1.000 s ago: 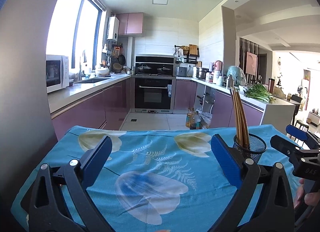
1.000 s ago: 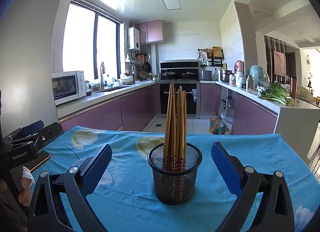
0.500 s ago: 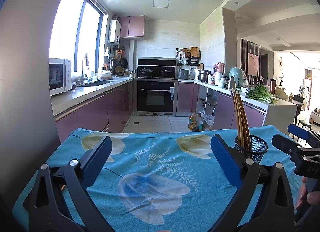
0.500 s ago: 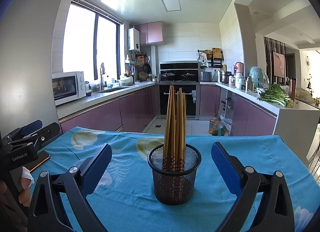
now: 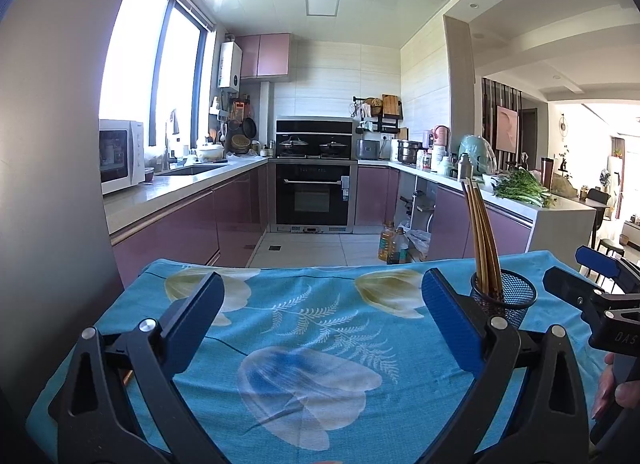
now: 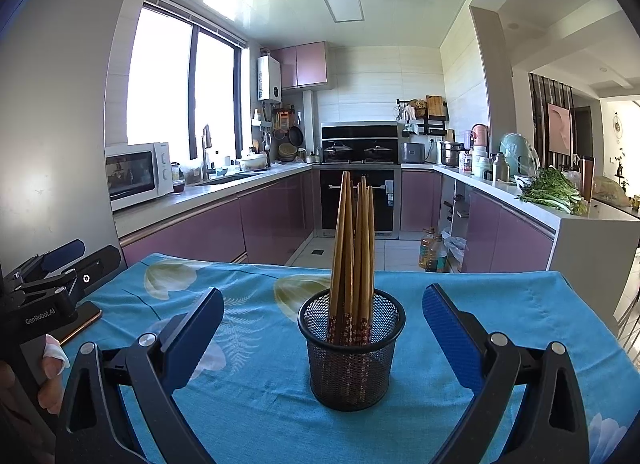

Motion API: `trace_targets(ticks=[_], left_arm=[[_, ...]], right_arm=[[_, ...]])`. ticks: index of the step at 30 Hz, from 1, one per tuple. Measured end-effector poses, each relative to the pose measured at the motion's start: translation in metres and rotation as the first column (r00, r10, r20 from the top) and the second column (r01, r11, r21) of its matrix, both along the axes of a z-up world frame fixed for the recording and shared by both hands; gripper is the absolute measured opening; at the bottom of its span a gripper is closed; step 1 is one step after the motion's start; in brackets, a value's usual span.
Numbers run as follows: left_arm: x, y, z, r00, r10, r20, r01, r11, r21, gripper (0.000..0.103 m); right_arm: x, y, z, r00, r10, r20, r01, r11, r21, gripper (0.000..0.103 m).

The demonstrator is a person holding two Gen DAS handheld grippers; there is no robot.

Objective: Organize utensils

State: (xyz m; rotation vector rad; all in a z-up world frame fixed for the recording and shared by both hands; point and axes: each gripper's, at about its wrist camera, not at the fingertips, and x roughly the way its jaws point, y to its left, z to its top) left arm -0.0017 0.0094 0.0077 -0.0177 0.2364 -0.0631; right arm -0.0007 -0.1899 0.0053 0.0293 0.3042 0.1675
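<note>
Mesh holder point(image 5: 505, 296) base hidden behind left hand-held gripper point(image 5: 320, 306) finger; phone point(image 6: 82, 322) mostly covered.

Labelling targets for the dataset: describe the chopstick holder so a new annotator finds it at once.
Start at the table under the blue floral cloth, in front of the purple kitchen cabinets. Between the open right tool fingers stands a round black wire-mesh cup, upright on the cloth. It is the only container on the table, and a bundle of brown chopsticks stands upright in it.

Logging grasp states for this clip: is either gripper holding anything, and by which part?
Nothing is held. Left gripper and right gripper are both open; the chopsticks stand untouched in the mesh holder.
</note>
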Motion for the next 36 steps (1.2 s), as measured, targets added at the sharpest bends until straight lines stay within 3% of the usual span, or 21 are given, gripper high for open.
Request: trace_targets(ticks=[36], left_arm=[[-0.0011, -0.0005, 0.0006, 1.0, 0.0, 0.002, 0.0, 1.0, 0.005, 0.097]], right_arm=[[0.0019, -0.0028, -0.0052, 1.0, -0.009, -0.003, 0.009, 1.0, 0.007, 0.096]])
